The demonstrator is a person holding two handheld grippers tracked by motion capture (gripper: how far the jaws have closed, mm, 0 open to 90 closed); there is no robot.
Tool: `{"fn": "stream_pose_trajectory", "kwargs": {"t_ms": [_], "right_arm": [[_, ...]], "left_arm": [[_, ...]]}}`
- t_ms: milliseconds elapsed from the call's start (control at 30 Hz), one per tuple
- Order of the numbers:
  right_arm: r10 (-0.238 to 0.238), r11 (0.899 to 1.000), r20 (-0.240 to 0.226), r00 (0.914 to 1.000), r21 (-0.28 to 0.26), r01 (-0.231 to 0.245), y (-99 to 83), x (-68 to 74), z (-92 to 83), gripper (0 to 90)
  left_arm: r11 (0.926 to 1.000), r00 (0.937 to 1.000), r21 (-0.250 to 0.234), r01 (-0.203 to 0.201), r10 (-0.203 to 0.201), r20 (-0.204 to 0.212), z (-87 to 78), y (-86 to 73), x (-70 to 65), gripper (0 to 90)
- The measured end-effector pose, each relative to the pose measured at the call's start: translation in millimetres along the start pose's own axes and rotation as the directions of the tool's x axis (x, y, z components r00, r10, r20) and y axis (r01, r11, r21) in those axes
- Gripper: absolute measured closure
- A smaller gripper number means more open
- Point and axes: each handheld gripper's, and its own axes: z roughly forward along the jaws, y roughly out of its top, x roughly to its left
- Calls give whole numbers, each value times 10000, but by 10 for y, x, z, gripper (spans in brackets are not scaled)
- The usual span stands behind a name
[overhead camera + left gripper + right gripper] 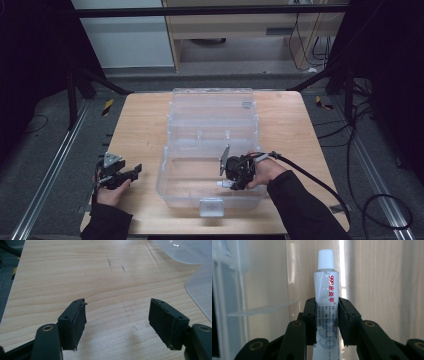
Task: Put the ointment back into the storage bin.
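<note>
The right gripper was clamped on a white tube, its two black jaws pressing the tube's sides about midway along its length. The tube stuck out straight ahead of the jaws, its white cap at the far end, with red and dark print running along its body. In the high view the right gripper sat inside the clear plastic box, in the front compartment, and the tube's cap end pointed toward the box's left side. The tube looked to be held low over the box floor; whether it touched the floor could not be told.

The box stood open in the middle of the wooden table, its lid laid back toward the far edge. The front compartment was bare around the tube, with free space toward its left wall and front wall.

The left gripper rested on the table just left of the box, apart from it. In its own view the left gripper had its jaws spread wide with nothing between them, bare wood ahead and the box's rim at the right. The table's left edge lay close beside that hand.
</note>
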Motion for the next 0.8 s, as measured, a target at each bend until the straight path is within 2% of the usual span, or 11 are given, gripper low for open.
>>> {"fn": "stream_pose_trajectory", "kwargs": {"t_ms": [233,567,700,800], "right_arm": [[22,9992,17,10000,411,-22,-10,-8,104,694],[-102,9984,-95,9999,555,107,-15,-8,227,693],[142,9971,-101,9998,743,-134,-8,7,266,691],[100,9973,-91,9999,724,-93,-7,3,275,690]], "left_arm": [[10000,10000,7,-5,5,-1,1,0,0,297],[10000,10000,9,-4,4,-4,0,-1,2,298],[10000,10000,13,-7,7,2,1,-1,1,298],[10000,10000,14,-9,9,5,0,-1,2,298]]}}
